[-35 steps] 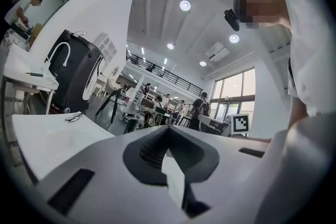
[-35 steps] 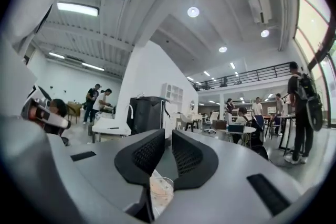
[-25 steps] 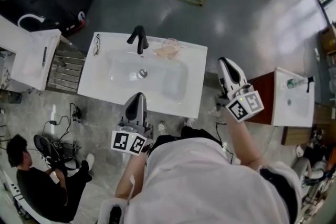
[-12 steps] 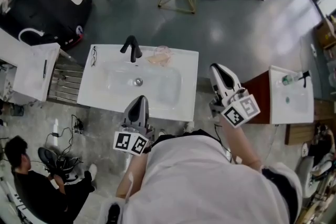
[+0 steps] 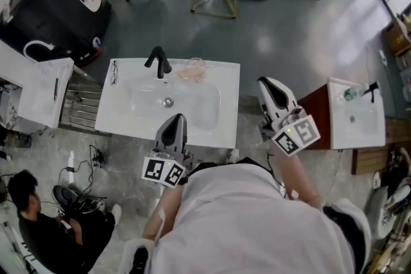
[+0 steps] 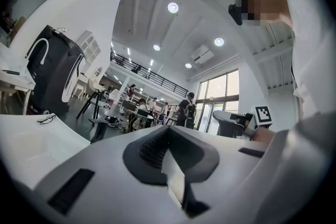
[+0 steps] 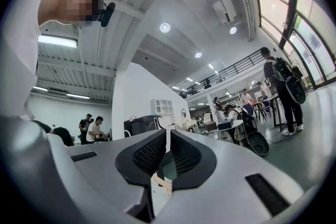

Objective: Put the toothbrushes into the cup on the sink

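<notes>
— Looking down, where did the cup [image 5: 194, 67] stand?
— On the sink [image 5: 221, 128], at its back rim beside the faucet [image 5: 158, 61], ahead of the left gripper [image 5: 175, 120] and nearer it than the right gripper [image 5: 264, 85]. Both sets of jaws were pressed together, empty; toothbrushes were too small to make out.

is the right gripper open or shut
Shut: in the right gripper view, the right gripper has its jaws together, with nothing between them.
</notes>
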Demonstrator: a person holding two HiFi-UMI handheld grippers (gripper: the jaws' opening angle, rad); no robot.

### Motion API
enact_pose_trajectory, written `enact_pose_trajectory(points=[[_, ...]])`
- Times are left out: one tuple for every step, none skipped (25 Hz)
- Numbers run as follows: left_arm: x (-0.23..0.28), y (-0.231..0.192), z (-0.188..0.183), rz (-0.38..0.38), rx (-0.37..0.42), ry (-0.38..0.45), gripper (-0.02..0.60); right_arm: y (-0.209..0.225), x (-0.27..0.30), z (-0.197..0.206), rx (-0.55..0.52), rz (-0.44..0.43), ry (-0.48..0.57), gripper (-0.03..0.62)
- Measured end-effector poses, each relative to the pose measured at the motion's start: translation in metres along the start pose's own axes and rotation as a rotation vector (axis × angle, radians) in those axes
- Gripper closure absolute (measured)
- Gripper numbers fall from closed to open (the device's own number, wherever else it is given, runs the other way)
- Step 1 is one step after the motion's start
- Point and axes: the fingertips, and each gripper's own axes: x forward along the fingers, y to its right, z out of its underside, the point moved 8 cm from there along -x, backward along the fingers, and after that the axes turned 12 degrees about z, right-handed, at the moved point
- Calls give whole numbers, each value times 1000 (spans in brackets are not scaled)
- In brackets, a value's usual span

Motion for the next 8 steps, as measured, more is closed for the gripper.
enact_pose_trajectory(points=[[1,0,2,5,-5,-6,578,-1,-1,1,0,3,-2,543],[1,0,3,9,-12,-12,578,-2,-2,1,-2,6,-4,543],[2,-2,4,12,-18,-16,578,-3,-2,1,-6,7,-5,543],[3,-3,4,14,-21,-18,578,-4,-2,1,-13,8,-6,543],[4,-4,4,18,-22,-20,578,-5,-2,1,-20,9,-6,543],[6,-5,3,21,-21,-20,578,-5,-3,0,-26,11,-6,543],[8,-6,2,26,-19,-18,578,-4,-4,-1,-30,13,-6,543],[10,-6,0,30,-15,-16,578,-4,-4,-1,-34,15,-6,544]])
